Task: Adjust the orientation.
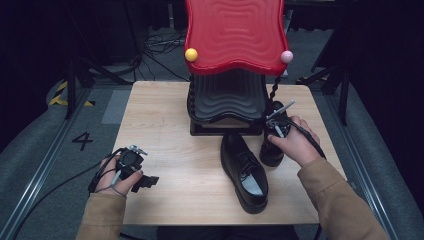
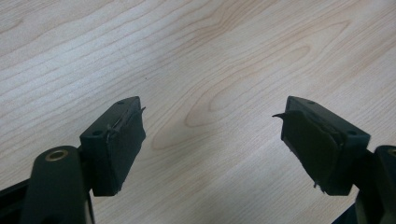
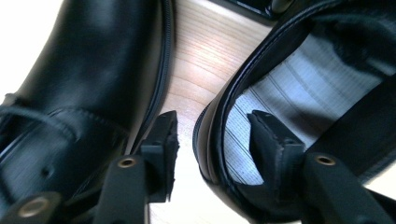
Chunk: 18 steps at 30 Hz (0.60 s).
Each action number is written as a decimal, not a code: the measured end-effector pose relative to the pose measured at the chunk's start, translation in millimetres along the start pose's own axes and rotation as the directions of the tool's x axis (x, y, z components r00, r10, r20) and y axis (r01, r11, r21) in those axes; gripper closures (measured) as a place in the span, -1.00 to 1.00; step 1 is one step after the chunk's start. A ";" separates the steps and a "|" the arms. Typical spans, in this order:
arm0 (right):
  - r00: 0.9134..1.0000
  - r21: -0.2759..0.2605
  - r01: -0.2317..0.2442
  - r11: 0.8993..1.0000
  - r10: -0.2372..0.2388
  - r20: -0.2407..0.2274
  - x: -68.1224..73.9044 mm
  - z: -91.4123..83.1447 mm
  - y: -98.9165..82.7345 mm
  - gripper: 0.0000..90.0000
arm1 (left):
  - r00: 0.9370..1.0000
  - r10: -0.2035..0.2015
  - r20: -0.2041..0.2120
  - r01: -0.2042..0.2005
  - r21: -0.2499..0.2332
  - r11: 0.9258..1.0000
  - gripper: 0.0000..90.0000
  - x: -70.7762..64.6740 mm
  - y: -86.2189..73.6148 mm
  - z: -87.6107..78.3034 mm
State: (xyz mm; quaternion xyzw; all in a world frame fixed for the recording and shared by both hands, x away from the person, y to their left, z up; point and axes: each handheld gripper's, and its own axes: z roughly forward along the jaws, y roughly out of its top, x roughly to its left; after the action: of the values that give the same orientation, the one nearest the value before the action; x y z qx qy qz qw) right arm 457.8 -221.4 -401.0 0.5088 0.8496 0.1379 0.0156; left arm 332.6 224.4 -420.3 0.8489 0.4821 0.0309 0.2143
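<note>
Left gripper [image 1: 145, 181] rests at the table's [image 1: 165, 125] near left, jaws released over bare wood. Mid-table lies one black shoe [image 1: 244, 172]. Right of it, beside the red rack [image 1: 235, 35], stands the second shoe [image 3: 299, 93]. Right gripper [image 3: 215, 144] straddles its collar wall, one jaw inside, not yet clenched. Judged light, with stiff, slick leather; grip the collar rim.
</note>
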 end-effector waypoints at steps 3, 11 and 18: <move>1.000 0.039 -0.025 0.999 0.025 -0.014 -0.9 8.8 2.3 0.35 | 1.000 0.003 -0.001 -0.003 0.003 1.000 -0.51 -1.0 1.4 0.8; 0.998 0.105 -0.049 0.993 0.053 -0.036 -2.8 21.9 4.1 0.75 | 1.000 0.008 0.004 -0.008 0.002 1.000 -0.51 0.2 7.3 2.8; 0.992 0.104 -0.071 0.992 0.081 -0.097 -8.3 22.1 3.7 0.86 | 1.000 0.017 0.016 -0.017 -0.002 1.000 -0.52 1.2 15.3 5.1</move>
State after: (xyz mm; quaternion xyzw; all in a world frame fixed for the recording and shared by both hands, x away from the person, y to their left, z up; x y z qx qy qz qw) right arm 468.6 -222.1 -422.3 0.5332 0.8353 0.1213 -0.0582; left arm 346.9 217.0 -419.1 0.8531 0.4730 0.0265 0.2187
